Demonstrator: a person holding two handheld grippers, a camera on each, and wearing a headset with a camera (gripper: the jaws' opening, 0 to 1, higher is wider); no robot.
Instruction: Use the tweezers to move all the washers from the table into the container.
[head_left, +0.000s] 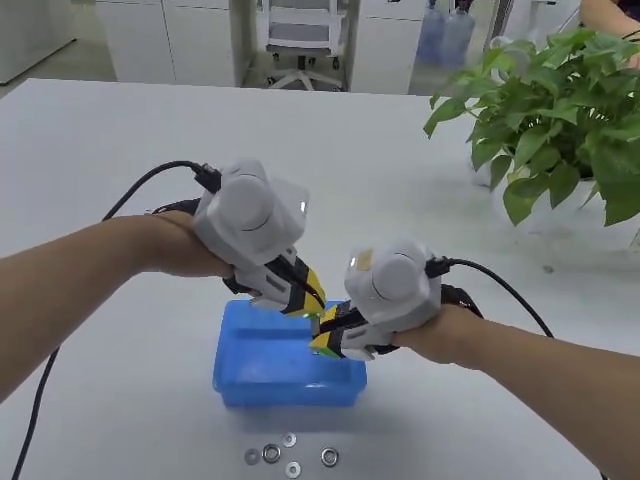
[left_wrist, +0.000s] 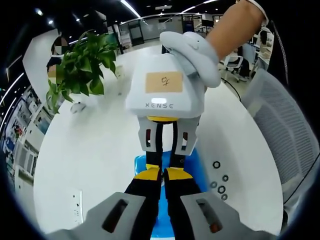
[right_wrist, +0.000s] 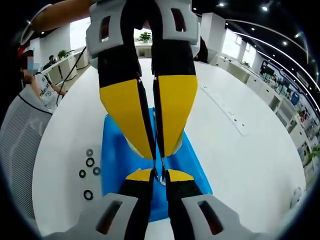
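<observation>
Looking through the head view, I am counting five washers (head_left: 271, 453) lying on the counter (head_left: 120, 150) at the bottom of the frame, just below the blue container (head_left: 280, 390), so all seem left to move. In the left gripper view, the left hand-held gripper (left_wrist: 162, 174) is pressing its jaws together. In the right gripper view, the left one is clamping the tweezers (right_wrist: 147, 125), whose tip is reaching the right hand-held gripper (right_wrist: 159, 176); I cannot tell whether that one is gripping.

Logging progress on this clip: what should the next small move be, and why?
Probably carry the tweezers, shut in the left gripper, off the blue container toward the washers on the table beside it: five lie there, and I cannot tell whether the tips hold one.
</observation>
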